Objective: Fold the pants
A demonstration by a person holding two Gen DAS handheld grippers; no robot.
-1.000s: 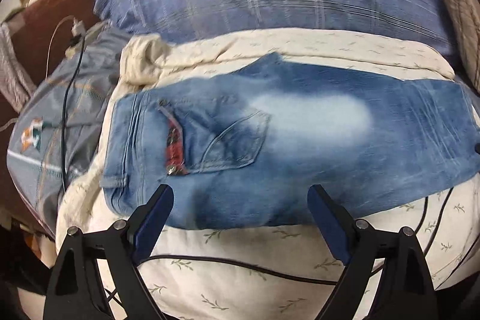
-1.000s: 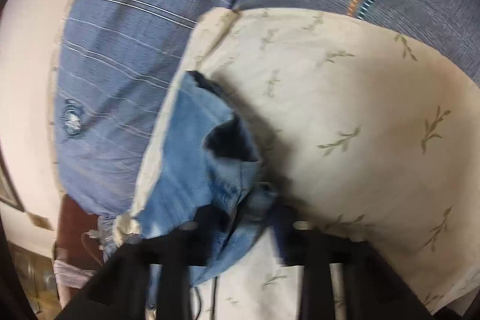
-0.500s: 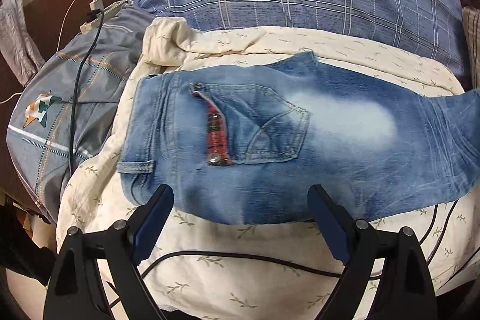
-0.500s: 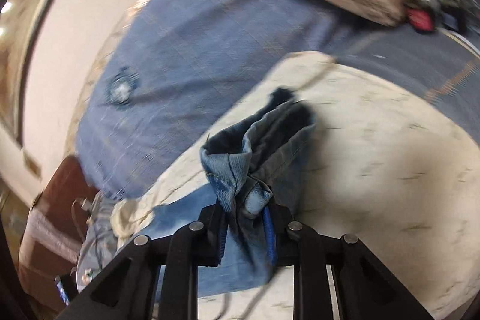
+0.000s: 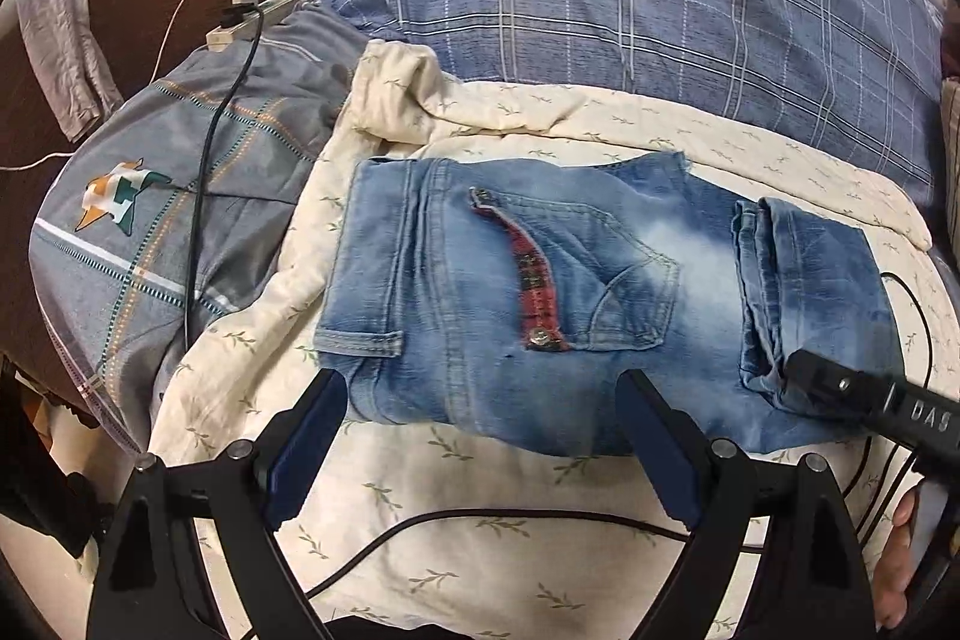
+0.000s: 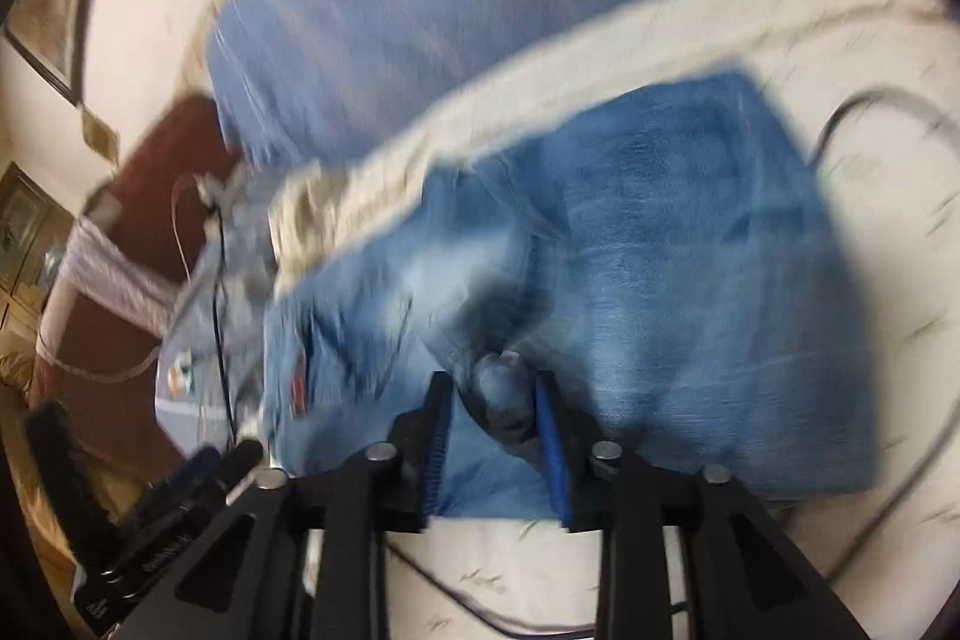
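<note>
On the bed point(image 5: 540, 568), soft, weighty jeans point(image 5: 480, 304) want a hem grip; right gripper point(image 6: 492, 436) is opening around a denim bunch, left gripper point(image 5: 480, 424) spread empty.

Frame is being blurred throughout. Folded jeans point(image 6: 630, 280) are being shown lying on a cream leaf-print quilt point(image 6: 870, 40). Right gripper point(image 6: 492, 436) jaws are being opened, a denim bunch still seen between them, contact unclear.

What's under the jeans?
The jeans lie on a cream leaf-print blanket; a black cable crosses it in front. Anything beneath the denim is hidden.
</note>
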